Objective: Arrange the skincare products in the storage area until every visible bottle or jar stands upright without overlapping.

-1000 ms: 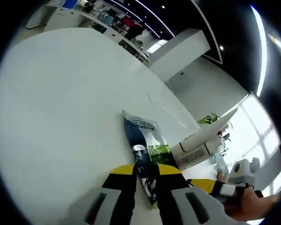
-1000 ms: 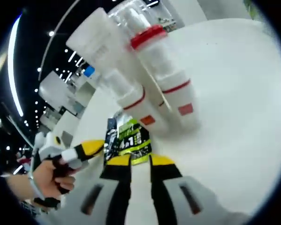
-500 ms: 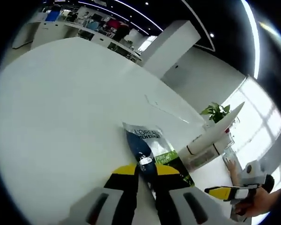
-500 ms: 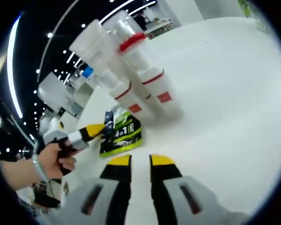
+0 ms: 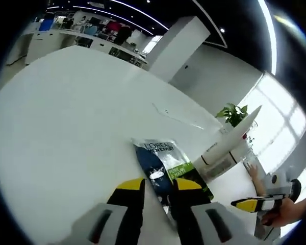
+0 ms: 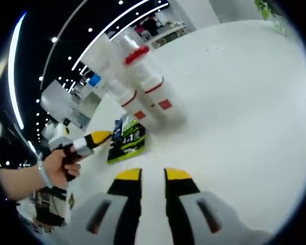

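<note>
Broad bare table (image 6: 245, 102) right of the bottles (image 6: 143, 92); sachet (image 6: 126, 140) just left.

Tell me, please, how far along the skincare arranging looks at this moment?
Done: two white tubes with red bands stand upright side by side on the white table. In hand: the left tongs appear shut on the edge of the dark blue and green sachet, which lies flat. The right tongs are open and empty. Left: placing the sachet clear of the tubes.
</note>
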`<action>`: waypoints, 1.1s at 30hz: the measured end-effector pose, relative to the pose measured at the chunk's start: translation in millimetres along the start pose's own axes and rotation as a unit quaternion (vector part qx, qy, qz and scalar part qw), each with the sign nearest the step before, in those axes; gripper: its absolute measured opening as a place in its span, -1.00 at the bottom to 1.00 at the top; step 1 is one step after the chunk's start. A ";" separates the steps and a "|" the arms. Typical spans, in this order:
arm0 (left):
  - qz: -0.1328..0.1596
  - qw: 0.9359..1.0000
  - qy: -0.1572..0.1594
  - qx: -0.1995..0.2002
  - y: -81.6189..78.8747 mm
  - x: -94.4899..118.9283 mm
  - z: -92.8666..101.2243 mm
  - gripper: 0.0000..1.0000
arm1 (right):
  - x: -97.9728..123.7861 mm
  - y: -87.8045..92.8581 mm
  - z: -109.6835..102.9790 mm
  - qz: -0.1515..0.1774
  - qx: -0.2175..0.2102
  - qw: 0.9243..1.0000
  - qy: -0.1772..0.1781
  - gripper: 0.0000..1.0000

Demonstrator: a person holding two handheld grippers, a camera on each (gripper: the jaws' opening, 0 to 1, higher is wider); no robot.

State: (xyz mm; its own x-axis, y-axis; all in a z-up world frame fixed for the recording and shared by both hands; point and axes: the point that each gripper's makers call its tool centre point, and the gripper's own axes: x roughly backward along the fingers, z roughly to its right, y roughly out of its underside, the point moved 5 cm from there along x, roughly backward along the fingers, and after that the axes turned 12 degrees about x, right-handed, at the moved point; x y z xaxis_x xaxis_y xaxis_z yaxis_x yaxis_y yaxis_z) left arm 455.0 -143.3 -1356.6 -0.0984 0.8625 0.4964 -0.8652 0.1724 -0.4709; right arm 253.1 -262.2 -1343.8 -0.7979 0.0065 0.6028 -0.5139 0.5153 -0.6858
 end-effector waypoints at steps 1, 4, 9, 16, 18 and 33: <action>0.000 1.000 0.005 -0.011 1.4 2.5 3.9 -0.50 | 1.3 2.2 -0.2 0.000 0.002 1.000 -0.001 -0.67; 0.000 1.000 0.004 -0.020 4.4 6.7 5.7 -0.47 | 4.1 5.0 -2.1 0.000 0.002 1.000 0.001 -0.66; 0.009 1.000 0.011 -0.028 8.6 16.2 9.9 -0.37 | 7.6 5.2 -10.7 0.009 0.008 1.000 -0.006 -0.64; 0.034 0.998 0.029 -0.042 12.6 43.9 23.6 -0.24 | 10.7 4.0 -25.4 0.026 0.014 0.999 -0.022 -0.58; 0.043 0.998 0.032 -0.042 15.2 55.1 25.1 -0.22 | 11.9 1.4 -30.3 0.033 0.015 0.999 -0.028 -0.55; 0.083 0.993 0.058 -0.058 36.8 123.2 51.4 -0.11 | 49.9 -41.0 -78.4 0.124 0.055 0.986 -0.093 -0.28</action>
State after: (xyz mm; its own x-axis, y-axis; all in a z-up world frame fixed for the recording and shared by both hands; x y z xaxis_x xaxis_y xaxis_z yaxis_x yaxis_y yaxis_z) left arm 385.8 -55.2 -1275.3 -0.1714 0.9317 0.3204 -0.7784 0.0713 -0.6237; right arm 259.1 -215.8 -1253.6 -0.9424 -0.0418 0.3320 -0.3179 0.4218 -0.8492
